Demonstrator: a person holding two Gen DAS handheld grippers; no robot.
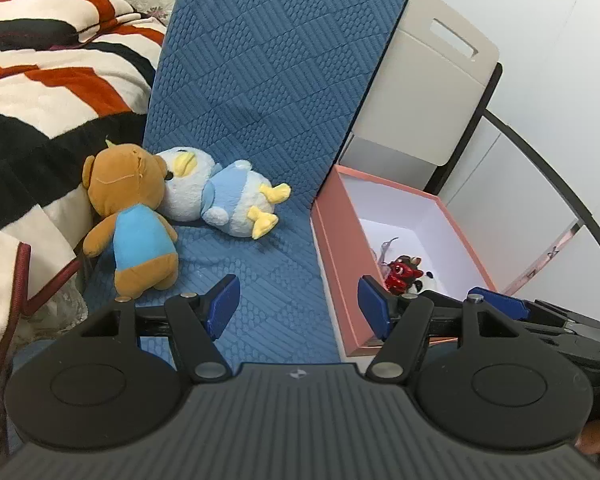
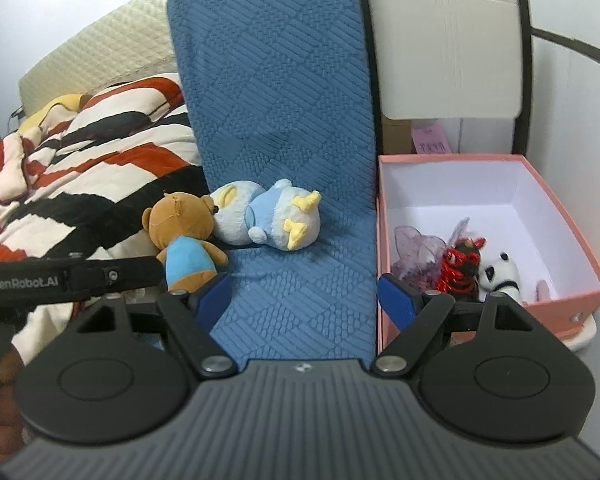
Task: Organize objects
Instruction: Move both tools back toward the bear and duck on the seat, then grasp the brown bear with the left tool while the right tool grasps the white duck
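Blue quilted mat [image 1: 260, 92] runs down the middle of the scene, and 2 plush toys lie on it toward the left. A brown bear in a light-blue shirt [image 1: 134, 216] sits nearer, with its head touching the head of a pale-blue penguin with yellow feet [image 1: 220, 196]. Left of them is a striped red, black and cream blanket [image 1: 40, 92].

Right of the mat, touching its edge, sits an open pink box [image 2: 560, 256] with a white inside. It holds a red and black figure [image 2: 460, 266], a small panda plush [image 2: 500, 276] and something purple and sheer [image 2: 416, 252].

Both grippers are released with nothing between the blue pads. The left gripper [image 1: 300, 306] hovers over the near mat by the box wall. The right gripper [image 2: 304, 300] hangs over the near mat too.

Only readable writing: "GenRobot.AI" on the black strap of the left gripper, seen from the right wrist. A pink label [image 2: 430, 140] behind the box is too small to read.
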